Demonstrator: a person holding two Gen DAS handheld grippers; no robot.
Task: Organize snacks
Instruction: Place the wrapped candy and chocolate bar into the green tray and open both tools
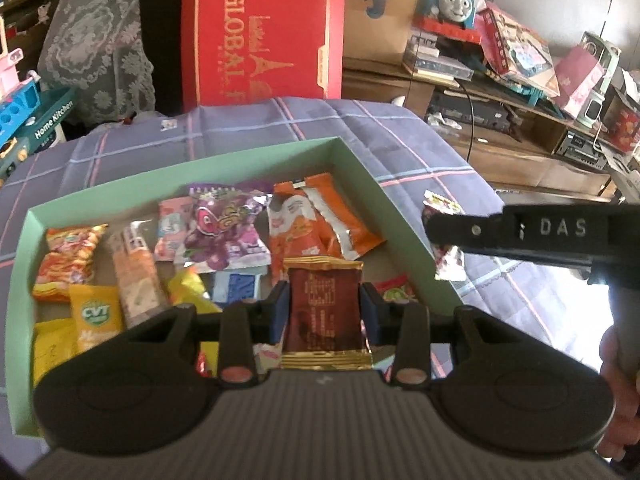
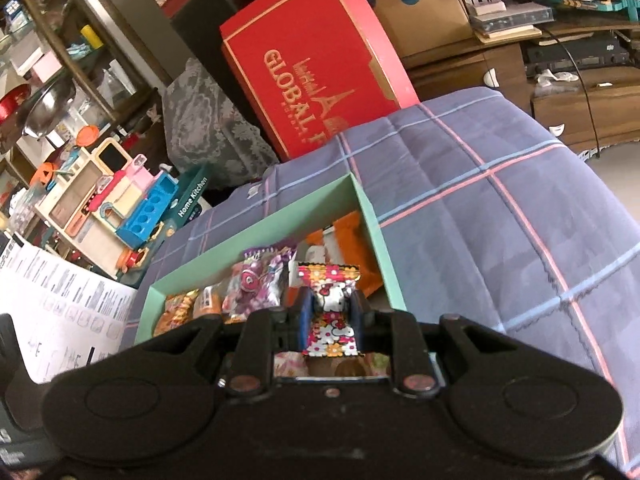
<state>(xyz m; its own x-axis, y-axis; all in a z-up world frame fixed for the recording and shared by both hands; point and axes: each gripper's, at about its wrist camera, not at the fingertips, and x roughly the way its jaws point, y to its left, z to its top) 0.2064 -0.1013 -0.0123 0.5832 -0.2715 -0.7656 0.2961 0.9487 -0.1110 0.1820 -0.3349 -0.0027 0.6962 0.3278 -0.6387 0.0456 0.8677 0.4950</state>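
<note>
The left gripper (image 1: 326, 300) pinches a dark-red, gold-edged foil packet (image 1: 326, 312) and the right gripper (image 2: 330, 314) pinches a floral cartoon-cat wrapper (image 2: 330, 312), both poised for placement over the shallow mint-green cardboard tray (image 1: 352, 160), whose free floor lies toward 12 o'clock.

"GLOBAL" on red box (image 1: 262, 32); "Home Kitchen" on teal toy box (image 1: 48, 120); "CVT", perhaps, on yellow packet (image 1: 96, 316); "DAS" on right hand-held gripper (image 1: 540, 236).
</note>
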